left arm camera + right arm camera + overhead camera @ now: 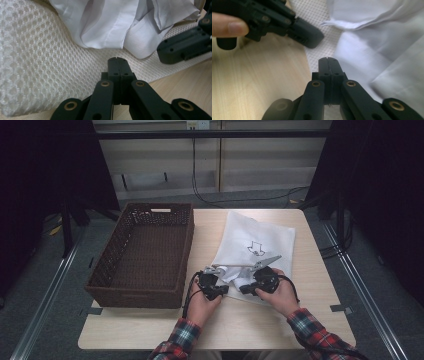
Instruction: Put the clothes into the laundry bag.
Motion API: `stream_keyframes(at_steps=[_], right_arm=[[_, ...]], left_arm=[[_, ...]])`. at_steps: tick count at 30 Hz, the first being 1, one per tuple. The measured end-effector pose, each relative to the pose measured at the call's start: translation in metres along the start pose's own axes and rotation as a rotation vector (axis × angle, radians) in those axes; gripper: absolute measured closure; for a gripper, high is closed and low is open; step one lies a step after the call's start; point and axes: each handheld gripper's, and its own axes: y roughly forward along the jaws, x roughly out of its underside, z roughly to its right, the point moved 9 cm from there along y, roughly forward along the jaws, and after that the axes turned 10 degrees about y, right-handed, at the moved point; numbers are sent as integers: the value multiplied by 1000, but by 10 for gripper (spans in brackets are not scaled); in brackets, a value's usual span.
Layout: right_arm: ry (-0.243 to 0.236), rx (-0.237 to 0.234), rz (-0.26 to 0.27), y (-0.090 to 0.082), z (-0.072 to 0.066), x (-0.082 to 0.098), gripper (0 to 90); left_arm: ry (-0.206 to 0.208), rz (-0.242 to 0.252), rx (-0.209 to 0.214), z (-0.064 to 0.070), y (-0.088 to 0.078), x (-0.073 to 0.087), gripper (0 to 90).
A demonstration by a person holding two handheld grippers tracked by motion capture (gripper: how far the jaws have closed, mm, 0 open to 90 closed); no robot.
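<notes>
A white mesh bag with a black arrow print lies on the right half of the table. Crumpled white cloth sits at its near edge. My left gripper is shut with nothing between its jaws, its tip just over the mesh bag and short of the white cloth. From the other side my right gripper faces it, also shut and empty. In the right gripper view its tip hovers at the edge of the mesh bag, beside the cloth.
A dark brown wicker basket with nothing in it takes up the table's left half. The wooden table has bare room near its front edge. Cables run across the floor behind the table.
</notes>
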Motion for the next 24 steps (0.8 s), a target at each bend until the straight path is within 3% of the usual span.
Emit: stream_keyframes(at_steps=[7, 14, 16, 20, 24], right_arm=[[-4, 14, -25, 11, -1, 8, 900], [2, 38, -9, 18, 6, 2, 900], [3, 45, -12, 18, 7, 0, 900], [11, 68, -10, 20, 9, -3, 900], [18, 66, -3, 21, 12, -5, 900]], left_arm=[[15, -19, 9, 1, 0, 0, 900], [1, 1, 12, 1, 1, 0, 900], [35, -2, 9, 1, 0, 2, 900], [17, 14, 7, 2, 1, 1, 900], [36, -7, 9, 2, 1, 1, 900]])
